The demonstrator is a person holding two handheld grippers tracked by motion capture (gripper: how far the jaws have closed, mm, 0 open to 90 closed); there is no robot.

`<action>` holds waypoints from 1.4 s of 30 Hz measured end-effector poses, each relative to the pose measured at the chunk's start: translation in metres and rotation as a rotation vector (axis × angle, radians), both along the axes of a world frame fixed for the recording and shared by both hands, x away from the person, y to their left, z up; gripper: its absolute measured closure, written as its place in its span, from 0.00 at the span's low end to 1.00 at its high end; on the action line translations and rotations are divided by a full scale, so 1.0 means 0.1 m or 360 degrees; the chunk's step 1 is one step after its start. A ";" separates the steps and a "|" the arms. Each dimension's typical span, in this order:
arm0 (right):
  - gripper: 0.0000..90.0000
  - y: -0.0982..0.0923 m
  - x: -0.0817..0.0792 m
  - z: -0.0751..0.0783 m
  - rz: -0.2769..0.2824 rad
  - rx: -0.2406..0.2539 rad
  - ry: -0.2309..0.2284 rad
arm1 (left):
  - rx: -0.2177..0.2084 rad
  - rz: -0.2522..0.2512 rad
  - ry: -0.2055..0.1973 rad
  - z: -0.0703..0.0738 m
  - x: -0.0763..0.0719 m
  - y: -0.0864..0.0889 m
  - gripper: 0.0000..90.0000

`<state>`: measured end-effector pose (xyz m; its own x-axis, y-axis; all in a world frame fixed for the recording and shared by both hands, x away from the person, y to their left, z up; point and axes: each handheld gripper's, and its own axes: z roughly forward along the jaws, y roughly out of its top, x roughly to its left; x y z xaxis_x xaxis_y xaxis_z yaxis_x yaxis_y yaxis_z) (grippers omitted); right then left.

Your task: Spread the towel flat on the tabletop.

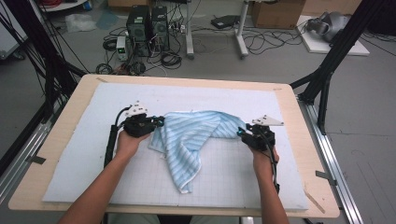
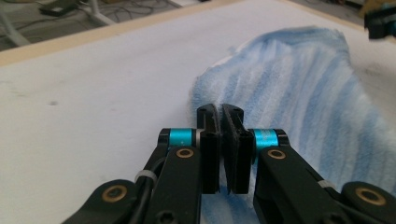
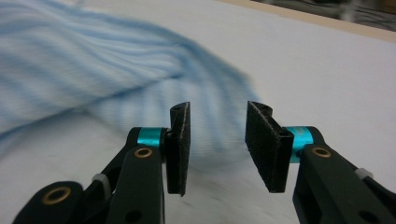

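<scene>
White mat (image 1: pixel 84 154): striped towel (image 1: pixel 187 135) between left claw (image 1: pixel 161 122), right claw (image 1: pixel 242 132).

A crumpled blue-and-white striped terry towel (image 1: pixel 191 140) lies at the middle of the white padded surface (image 1: pixel 84 154), one tail trailing toward six o'clock. The left tool (image 1: pixel 158 122) sits at the towel's nine o'clock edge, the right tool (image 1: pixel 241 131) at its three o'clock corner.

Hand-held two-jaw grippers and bare forearms.
Each black left gripper (image 2: pixel 219 154) and right gripper (image 3: pixel 218 140) is fitted with cyan collars, brass-ringed screws, flat black pads, a black cable and a grey three-cornered plate.
</scene>
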<state>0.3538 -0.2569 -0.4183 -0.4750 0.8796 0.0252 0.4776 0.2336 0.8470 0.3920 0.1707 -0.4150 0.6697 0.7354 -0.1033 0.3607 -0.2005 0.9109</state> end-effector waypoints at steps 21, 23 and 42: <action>0.70 0.82 0.38 -0.28 0.0258 -0.0201 0.0207 | 0.0026 0.0288 0.0032 -0.07 -0.11 0.66 0.95; 0.92 0.81 0.44 -0.25 0.0296 -0.0265 0.0199 | 0.0020 0.0290 0.0034 -0.10 -0.12 0.69 0.95; 0.74 0.79 1.02 0.23 -0.0091 -0.0269 0.0047 | 0.0014 0.0278 0.0043 -0.18 -0.14 0.64 0.84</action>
<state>0.4554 -0.1783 -0.3952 -0.4253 0.8981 -0.1122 0.5184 0.3433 0.7832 0.3784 0.2351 -0.4329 0.5288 0.8413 -0.1124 0.4149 -0.1406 0.8989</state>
